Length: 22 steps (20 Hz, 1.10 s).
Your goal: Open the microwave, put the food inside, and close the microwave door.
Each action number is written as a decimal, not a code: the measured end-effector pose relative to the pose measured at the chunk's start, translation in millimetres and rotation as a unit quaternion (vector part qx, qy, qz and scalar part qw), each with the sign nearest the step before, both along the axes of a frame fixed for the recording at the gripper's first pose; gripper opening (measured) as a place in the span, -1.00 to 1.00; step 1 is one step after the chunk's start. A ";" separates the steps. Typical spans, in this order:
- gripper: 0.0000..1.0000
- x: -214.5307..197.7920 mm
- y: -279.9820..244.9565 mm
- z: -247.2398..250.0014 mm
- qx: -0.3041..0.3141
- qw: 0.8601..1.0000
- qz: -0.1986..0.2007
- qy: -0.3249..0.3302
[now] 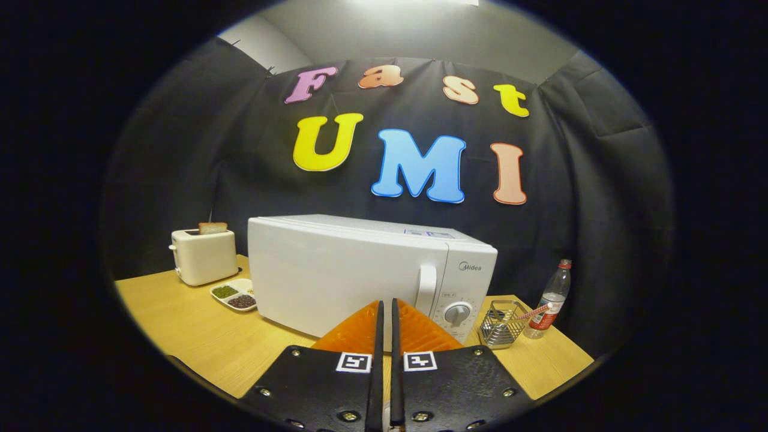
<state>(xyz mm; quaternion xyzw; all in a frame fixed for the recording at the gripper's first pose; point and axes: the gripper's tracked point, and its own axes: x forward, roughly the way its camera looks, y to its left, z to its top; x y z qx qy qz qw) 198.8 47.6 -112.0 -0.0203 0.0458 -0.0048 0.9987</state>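
Observation:
A white microwave (336, 273) stands on the wooden table (186, 327) with its door closed. Its vertical handle (426, 289) sits just left of the control panel with a round dial (457, 313). My gripper (386, 312) is shut with nothing between its fingers, and the fingertips point at the lower front of the door, slightly left of the handle and still short of it. A divided white dish of food (235, 295) lies on the table left of the microwave.
A cream toaster (204, 255) with a bread slice sticking up stands at the far left behind the dish. Right of the microwave are a wire mesh holder (503, 324) with a straw and a plastic bottle (549, 300).

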 end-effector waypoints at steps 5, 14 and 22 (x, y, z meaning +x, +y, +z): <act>-0.89 -65.2 -2.7 57.4 0.036 0.999 0.026 -0.020; -0.90 -169.6 -36.9 81.8 0.043 0.997 0.039 -0.048; -0.90 -213.9 -52.1 104.1 0.052 0.996 0.036 -0.070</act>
